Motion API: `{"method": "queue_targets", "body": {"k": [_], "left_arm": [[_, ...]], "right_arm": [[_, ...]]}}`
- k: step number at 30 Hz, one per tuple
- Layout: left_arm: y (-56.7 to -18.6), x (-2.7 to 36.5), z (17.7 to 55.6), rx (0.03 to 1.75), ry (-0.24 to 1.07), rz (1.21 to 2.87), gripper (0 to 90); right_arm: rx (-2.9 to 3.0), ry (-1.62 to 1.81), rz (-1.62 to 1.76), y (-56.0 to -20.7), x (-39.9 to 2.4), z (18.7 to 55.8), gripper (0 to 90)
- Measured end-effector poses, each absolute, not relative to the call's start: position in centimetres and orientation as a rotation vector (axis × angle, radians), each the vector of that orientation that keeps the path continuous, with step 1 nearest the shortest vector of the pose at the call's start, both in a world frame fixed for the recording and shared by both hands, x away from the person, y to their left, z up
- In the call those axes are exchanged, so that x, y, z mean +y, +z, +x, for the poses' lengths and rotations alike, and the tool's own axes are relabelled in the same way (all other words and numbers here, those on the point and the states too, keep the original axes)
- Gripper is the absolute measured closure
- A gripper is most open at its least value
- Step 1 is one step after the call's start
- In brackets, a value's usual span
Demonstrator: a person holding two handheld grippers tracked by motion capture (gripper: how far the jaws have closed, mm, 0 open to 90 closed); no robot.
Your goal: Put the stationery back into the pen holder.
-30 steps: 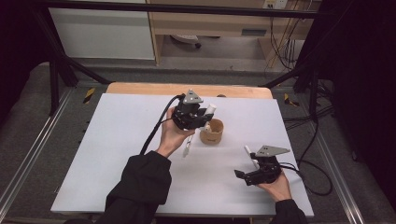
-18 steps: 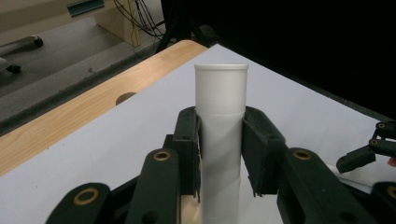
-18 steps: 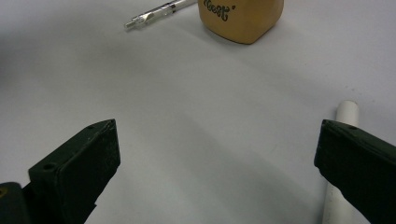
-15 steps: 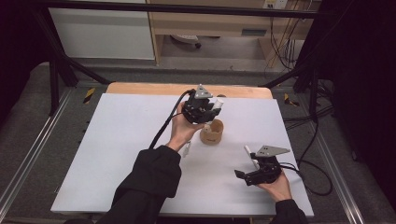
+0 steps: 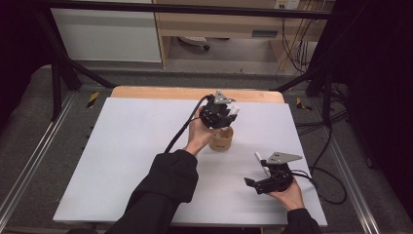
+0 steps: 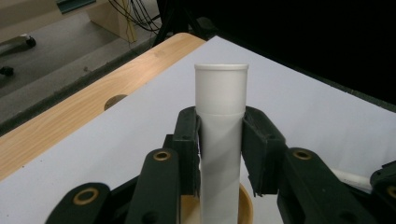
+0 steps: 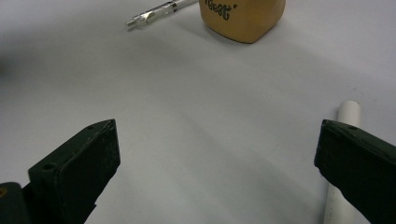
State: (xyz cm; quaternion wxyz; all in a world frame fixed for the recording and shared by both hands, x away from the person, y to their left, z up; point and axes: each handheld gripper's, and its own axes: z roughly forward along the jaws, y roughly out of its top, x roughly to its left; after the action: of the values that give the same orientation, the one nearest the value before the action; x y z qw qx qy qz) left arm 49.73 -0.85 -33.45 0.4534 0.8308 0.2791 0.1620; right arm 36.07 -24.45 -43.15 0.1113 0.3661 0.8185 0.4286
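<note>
White tube [image 6: 220,140] sits clamped in my left tool [image 5: 220,113], poised over the wooden cup [image 5: 221,140] at twelve o'clock on the desk [image 5: 122,161]. Lowering it plumb should seat it cleanly. My right tool [image 5: 265,181] rests open at four o'clock beside another tube [image 7: 343,154].

white cylindrical plastic tubes: two, one [image 6: 220,140] upright over the cup, one [image 7: 343,154] lying on the tabletop
tan wooden cup [image 5: 221,140]: one
slim silver-tipped pen [image 7: 156,12]: one
black two-jaw hand-held grippers: two, left [image 5: 217,113] and right [image 5: 269,179]
</note>
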Motion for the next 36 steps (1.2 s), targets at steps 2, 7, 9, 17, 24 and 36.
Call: {"method": "queue_targets", "body": {"k": [2,7,9,17,24,36], "left_arm": [[-33.9,-1.0,49.9,0.697,0.399,2.061,67.9],[-34.7,-1.2,50.3,0.700,0.385,2.073,67.9],[-35.0,-1.3,50.5,0.700,0.378,2.075,67.9],[-36.7,-0.9,50.6,0.707,0.346,2.097,67.9],[-37.7,-0.4,50.7,0.721,0.317,2.104,67.8],[-37.9,0.3,50.4,0.725,0.284,2.136,60.2]], "right_arm": [[2.403,1.262,1.074,-43.1,-24.5,36.1,1.0],[2.403,1.265,1.077,-43.1,-24.4,36.0,1.0],[2.402,1.261,1.075,-43.1,-24.5,36.0,0.9],[2.401,1.261,1.071,-43.2,-24.5,36.1,0.9],[2.401,1.259,1.073,-43.2,-24.4,36.1,0.9],[2.403,1.257,1.073,-43.2,-24.5,36.1,0.8]]}}
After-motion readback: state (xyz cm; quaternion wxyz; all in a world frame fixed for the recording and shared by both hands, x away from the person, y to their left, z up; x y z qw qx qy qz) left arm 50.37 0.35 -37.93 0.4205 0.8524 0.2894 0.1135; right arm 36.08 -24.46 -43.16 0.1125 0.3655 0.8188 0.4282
